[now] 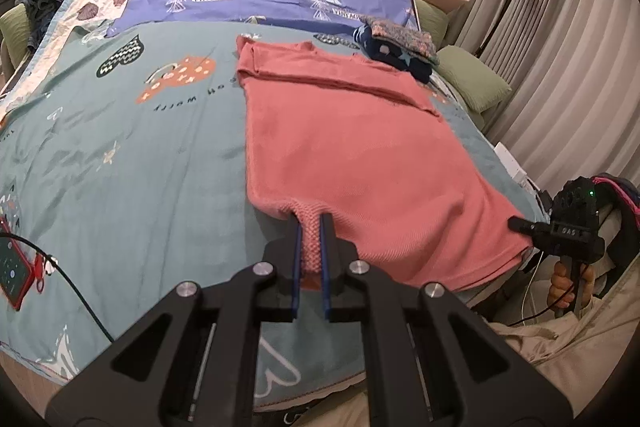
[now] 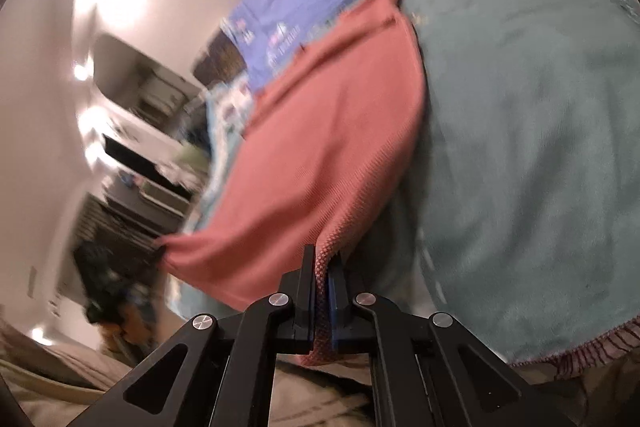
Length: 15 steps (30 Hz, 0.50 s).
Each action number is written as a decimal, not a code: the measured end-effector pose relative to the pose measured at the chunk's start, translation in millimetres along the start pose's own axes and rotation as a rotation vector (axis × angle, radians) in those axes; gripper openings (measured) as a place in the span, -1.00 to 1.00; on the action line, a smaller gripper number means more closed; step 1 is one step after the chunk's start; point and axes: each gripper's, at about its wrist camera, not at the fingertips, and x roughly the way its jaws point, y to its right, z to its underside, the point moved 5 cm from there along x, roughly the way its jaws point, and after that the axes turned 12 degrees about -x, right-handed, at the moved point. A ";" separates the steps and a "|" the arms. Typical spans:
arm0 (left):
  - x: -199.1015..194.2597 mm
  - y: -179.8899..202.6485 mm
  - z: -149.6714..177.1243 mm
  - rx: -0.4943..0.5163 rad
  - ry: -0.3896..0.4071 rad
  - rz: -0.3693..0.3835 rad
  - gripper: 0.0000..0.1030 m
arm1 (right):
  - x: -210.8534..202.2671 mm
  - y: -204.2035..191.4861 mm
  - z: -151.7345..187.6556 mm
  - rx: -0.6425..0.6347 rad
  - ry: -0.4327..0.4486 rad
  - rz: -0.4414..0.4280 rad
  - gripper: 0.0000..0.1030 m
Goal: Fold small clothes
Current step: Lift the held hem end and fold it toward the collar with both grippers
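Claws both clamped on pink shirt [image 1: 352, 147] hem: left claw [image 1: 311, 223], right claw [image 2: 322, 267].

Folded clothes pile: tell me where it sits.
In the left wrist view, the folded clothes pile sits far right on the teal blanket, just beyond the pink shirt.

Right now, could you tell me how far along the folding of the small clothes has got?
Done: a folded stack sits at the far side of the bed. In hand: the pink top lies flat, sleeves turned in, its near hem pinched by the left hand-held gripper and right hand-held gripper. Left: fold it over and add it to the stack.
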 end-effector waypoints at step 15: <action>-24.5 39.3 -58.2 0.055 0.161 0.099 -0.82 | -39.4 -29.2 -61.4 -0.111 0.170 -0.059 -0.93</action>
